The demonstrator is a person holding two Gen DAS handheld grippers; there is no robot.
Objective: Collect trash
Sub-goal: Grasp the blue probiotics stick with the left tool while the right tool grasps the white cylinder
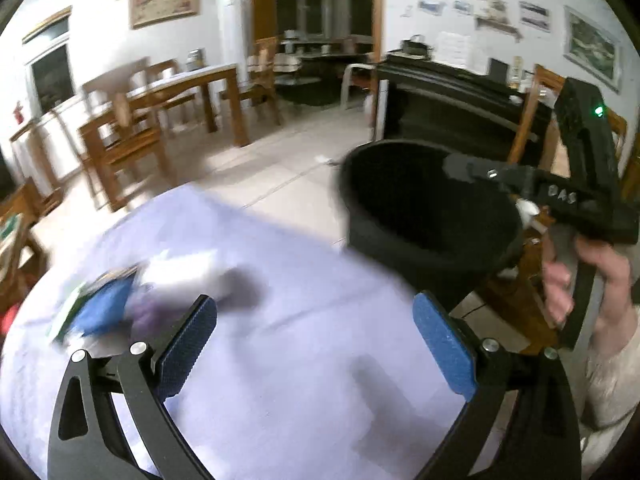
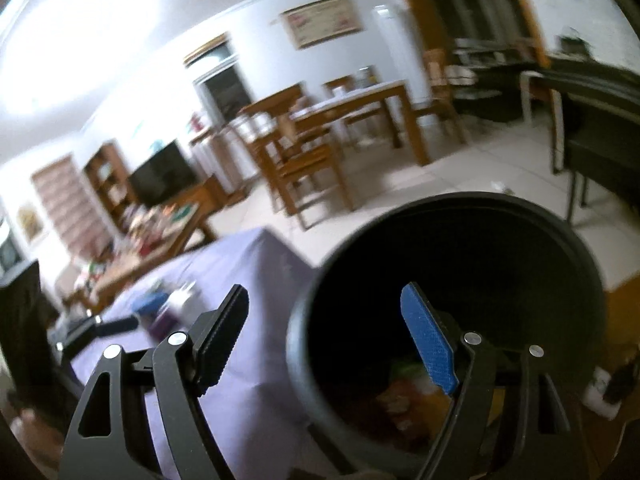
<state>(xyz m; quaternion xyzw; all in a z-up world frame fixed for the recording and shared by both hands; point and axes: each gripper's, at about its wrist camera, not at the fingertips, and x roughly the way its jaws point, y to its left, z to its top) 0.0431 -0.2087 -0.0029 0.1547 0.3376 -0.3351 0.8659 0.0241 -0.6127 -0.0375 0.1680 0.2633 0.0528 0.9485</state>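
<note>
Hovering over the lilac-clothed table [image 1: 304, 360], the left gripper [image 1: 316, 340] gapes empty; the right gripper [image 2: 326, 334], fingers apart, straddles the black bin's [image 2: 520, 248] near rim at the table's edge.

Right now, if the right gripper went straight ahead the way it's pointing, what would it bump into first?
Probably the black bin. The right gripper is open and empty, aimed at the bin's near rim and mouth, with the purple tablecloth to its left. Depth is blurry, so it might slip inside toward the trash at the bottom.
</note>
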